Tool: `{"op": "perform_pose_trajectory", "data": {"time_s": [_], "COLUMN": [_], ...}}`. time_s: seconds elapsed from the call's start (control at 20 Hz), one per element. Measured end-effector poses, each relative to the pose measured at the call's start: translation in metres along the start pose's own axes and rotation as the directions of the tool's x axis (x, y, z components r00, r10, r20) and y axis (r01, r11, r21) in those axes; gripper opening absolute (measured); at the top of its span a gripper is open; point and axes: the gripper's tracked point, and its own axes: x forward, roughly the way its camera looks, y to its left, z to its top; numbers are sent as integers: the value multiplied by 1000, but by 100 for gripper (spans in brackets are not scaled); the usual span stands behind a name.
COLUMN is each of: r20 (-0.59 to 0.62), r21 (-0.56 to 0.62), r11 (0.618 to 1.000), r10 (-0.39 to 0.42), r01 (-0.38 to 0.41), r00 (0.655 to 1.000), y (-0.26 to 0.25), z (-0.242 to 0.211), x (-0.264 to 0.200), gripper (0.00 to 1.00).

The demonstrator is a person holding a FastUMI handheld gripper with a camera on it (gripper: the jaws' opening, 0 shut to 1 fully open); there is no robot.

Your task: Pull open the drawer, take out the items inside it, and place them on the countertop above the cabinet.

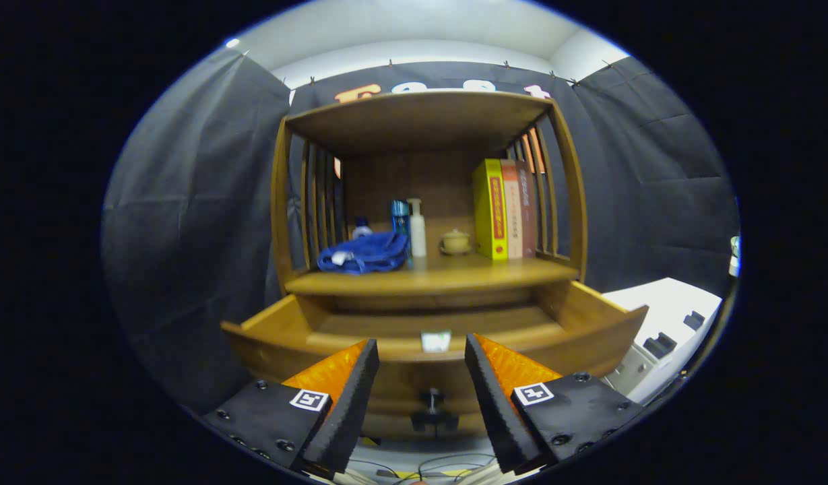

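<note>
A wooden cabinet stands ahead of me with its drawer [582,323] pulled out toward me. A small pale item [435,340] shows just over the drawer's front wall, inside it. The drawer's dark knob [432,403] sits below, between my fingers. My gripper [420,353] is open, its fingers apart in front of the drawer's front wall, holding nothing. On the countertop [447,277] above the drawer lie a blue cloth [365,252], a blue bottle [400,219], a white pump bottle [417,229] and a small lidded pot [455,241].
Upright books [504,209] stand at the countertop's right end, under a wooden top shelf [420,111] with slatted sides. A white unit [663,330] stands right of the drawer. Cables [420,466] lie on the floor below.
</note>
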Motion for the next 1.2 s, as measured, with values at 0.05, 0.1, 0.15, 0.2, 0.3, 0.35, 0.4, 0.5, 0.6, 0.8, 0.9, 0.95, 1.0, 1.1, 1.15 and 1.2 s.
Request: {"op": "perform_pose_trajectory", "data": {"time_s": [0.05,0.1,0.15,0.2,0.3,0.35,0.4,0.5,0.6,0.8,0.9,0.95,1.0,1.1,1.15,1.2], "r20": [-10,-39,-78,-131,-291,-382,-470,-581,-666,-790,-819,-831,-834,-854,-868,-877], "r21": [-7,-24,-46,-72,-101,-96,-85,-50,-50,-87,-74,-71,-69,-67,-65,-66], "r11": [1000,1000,999,997,994,995,996,998,999,995,996,996,996,996,996,996], "r10": [13,18,17,16,7,-3,-9,-7,-27,-94,-90,-86,-87,-85,-86,-89], "r01": [-13,-19,-20,-26,-38,-37,-35,-26,-9,40,51,49,53,54,60,65], "r00": [1000,999,997,991,957,924,883,814,746,606,566,550,545,513,489,472], "y": [1,-1,-3,-4,-7,-10,-14,-15,-20,-36,-39,-39,-40,-40,-41,-42], "z": [22,34,41,40,19,1,-18,-48,-77,-117,-129,-134,-135,-139,-143,-147], "x": [15,32,51,69,102,113,124,139,148,151,150,149,150,149,149,150], "gripper": [85,85,86,86,87,87,87,87,87,88,87,87,87,85,83,81]}}
